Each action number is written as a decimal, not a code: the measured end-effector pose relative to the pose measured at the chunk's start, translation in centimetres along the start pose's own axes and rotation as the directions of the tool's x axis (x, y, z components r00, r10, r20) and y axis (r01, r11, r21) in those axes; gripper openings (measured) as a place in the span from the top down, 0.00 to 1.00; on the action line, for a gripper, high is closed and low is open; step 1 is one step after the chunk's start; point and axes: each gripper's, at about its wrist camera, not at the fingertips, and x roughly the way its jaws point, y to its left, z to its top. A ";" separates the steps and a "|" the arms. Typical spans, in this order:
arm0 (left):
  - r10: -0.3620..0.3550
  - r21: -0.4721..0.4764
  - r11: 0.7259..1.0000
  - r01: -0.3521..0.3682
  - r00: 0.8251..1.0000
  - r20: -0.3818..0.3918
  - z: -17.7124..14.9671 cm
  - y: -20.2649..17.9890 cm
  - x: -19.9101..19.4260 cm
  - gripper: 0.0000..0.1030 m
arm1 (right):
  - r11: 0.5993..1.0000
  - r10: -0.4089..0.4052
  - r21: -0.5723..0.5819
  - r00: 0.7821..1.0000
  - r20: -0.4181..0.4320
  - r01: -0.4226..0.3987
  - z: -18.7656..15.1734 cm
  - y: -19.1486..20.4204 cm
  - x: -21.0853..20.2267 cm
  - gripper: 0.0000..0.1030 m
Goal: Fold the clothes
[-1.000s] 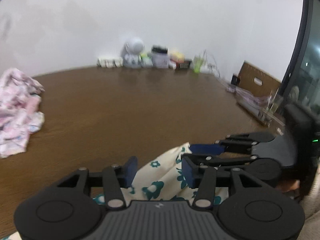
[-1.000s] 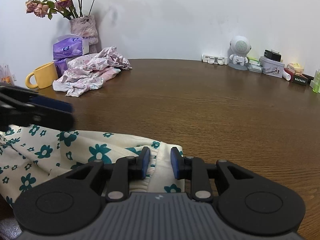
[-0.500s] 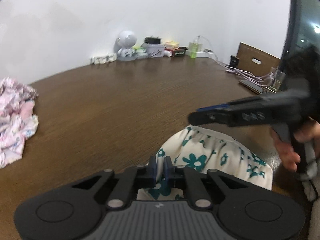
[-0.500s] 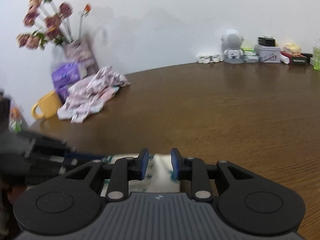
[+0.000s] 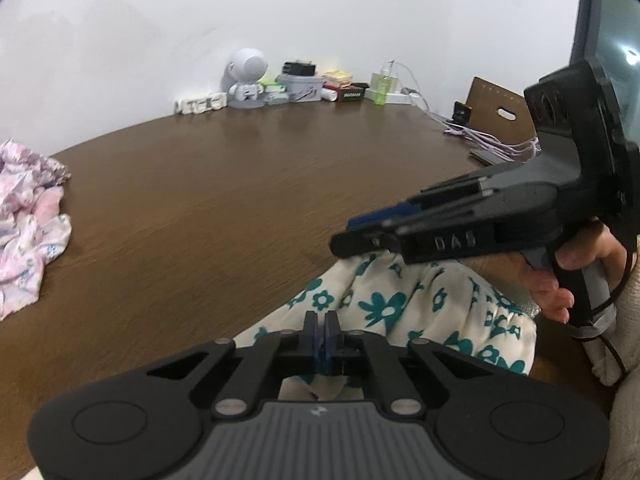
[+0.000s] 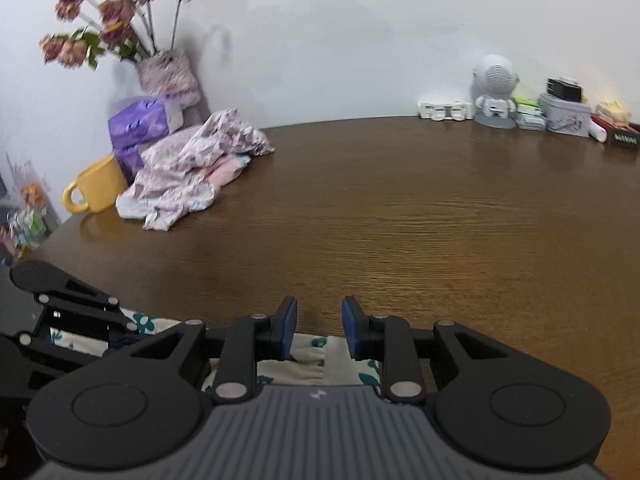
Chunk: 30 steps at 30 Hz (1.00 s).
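Observation:
A cream garment with teal flowers [image 5: 384,308] lies bunched at the near edge of the brown table [image 5: 200,200]. My left gripper [image 5: 321,320] is shut on its near fold, pads pressed together with cloth between them. A person's hand [image 5: 560,272] holds my right gripper [image 5: 348,240] above the garment's far side, and the cloth rises to its underside. In the right wrist view the right gripper [image 6: 319,320] has its blue pads a little apart, with the garment's waistband [image 6: 312,360] caught between their lower parts.
A crumpled pink garment [image 6: 192,176] lies at the back left beside a yellow mug [image 6: 96,184], purple tissue packs [image 6: 140,124] and a vase of dried flowers [image 6: 168,72]. A white robot figure [image 5: 246,80], boxes and cables [image 5: 492,144] line the far edge.
My left gripper has shut on the floral garment. The right gripper has risen a little with the cloth, which now stands bunched up between the two grippers.

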 end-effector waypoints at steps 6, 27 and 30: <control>0.001 -0.051 0.999 0.001 0.999 0.047 0.3 1.0 -1.0 0.88 | 0.996 -0.019 -0.092 0.998 -0.053 0.014 -0.9 1.1 0.6 0.80; 0.039 -0.065 0.997 -0.037 0.999 0.027 0.0 1.5 0.4 0.87 | 0.998 -0.019 -0.051 0.997 0.073 0.023 -1.5 0.8 -2.4 0.80; 0.033 -0.075 0.997 -0.031 0.999 0.028 -0.1 1.8 0.3 0.87 | 0.998 0.016 -0.062 0.999 0.042 -0.013 -1.5 1.1 -2.0 0.80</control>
